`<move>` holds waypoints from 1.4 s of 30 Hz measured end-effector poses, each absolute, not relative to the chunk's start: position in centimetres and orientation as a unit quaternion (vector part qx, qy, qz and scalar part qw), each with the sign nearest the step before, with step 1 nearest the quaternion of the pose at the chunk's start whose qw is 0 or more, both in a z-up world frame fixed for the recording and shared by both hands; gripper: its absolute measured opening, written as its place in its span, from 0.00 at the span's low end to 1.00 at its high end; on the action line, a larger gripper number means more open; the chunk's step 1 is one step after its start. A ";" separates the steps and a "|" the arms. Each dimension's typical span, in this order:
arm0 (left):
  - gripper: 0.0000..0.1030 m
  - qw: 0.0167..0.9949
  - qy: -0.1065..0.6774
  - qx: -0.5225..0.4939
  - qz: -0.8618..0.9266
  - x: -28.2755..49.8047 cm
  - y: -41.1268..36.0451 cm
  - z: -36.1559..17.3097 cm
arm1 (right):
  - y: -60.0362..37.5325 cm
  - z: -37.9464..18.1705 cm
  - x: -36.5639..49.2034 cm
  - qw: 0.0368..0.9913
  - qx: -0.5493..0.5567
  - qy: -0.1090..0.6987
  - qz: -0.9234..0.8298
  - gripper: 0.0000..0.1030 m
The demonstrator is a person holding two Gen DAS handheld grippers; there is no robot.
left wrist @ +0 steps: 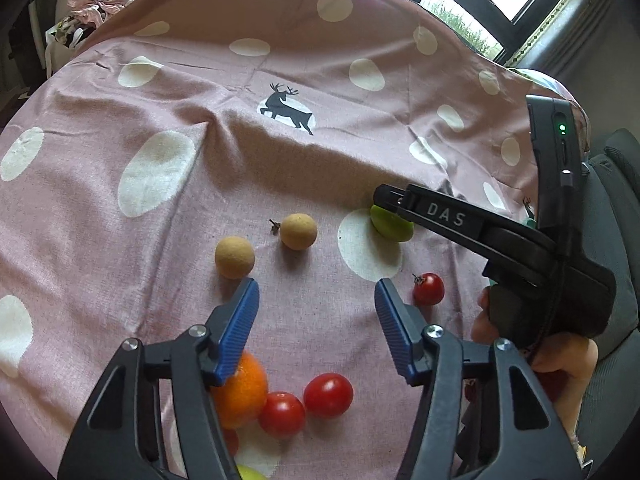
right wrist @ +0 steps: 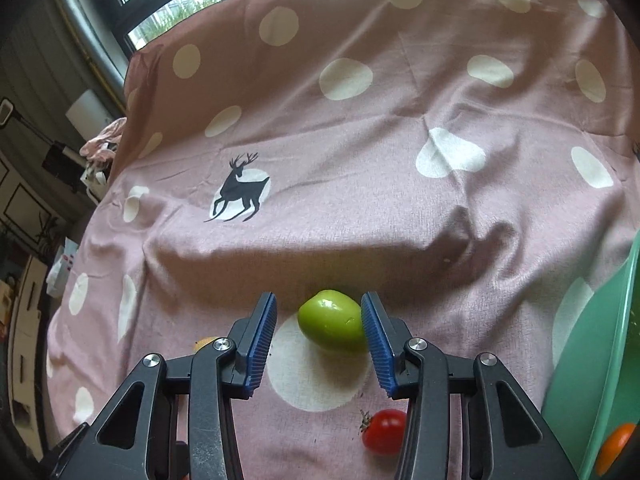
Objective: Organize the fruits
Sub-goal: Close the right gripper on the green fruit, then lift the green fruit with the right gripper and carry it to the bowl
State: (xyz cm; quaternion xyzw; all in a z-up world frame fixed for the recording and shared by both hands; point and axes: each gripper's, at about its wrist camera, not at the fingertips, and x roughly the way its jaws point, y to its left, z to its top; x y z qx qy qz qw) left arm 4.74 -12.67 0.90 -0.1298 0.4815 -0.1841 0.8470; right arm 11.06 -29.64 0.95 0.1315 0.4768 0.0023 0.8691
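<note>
Between the spread blue pads of the right gripper [right wrist: 319, 312] lies a smooth, glossy green fruit [right wrist: 331, 319], slightly oblong; the right pad touches or nearly touches its side, the left pad stands apart, so nothing is clamped. The fruit rests at the edge of a white dot on the pink spotted cloth [right wrist: 400, 208]. A cherry tomato [right wrist: 384, 431] lies nearer the camera, and a mint-green tray [right wrist: 588, 364] sits at the right edge. The left gripper [left wrist: 316, 292] hangs wide open and empty above two tan round fruits [left wrist: 235, 257], an orange [left wrist: 244, 396] and red tomatoes [left wrist: 328, 395].
</note>
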 end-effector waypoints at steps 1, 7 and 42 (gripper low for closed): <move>0.56 0.844 0.485 -0.132 -0.189 4.8 -12.8 0.8 | -29.8 0.7 11.2 0.867 0.130 0.481 -0.001 0.45; 0.56 0.830 0.499 -0.141 -0.208 4.8 -13.2 0.3 | -30.9 -0.4 11.1 0.854 0.169 0.492 0.004 0.39; 0.32 0.822 0.457 -0.114 -0.320 1.7 -16.3 3.1 | -30.9 2.9 2.2 0.815 0.328 0.465 0.112 0.40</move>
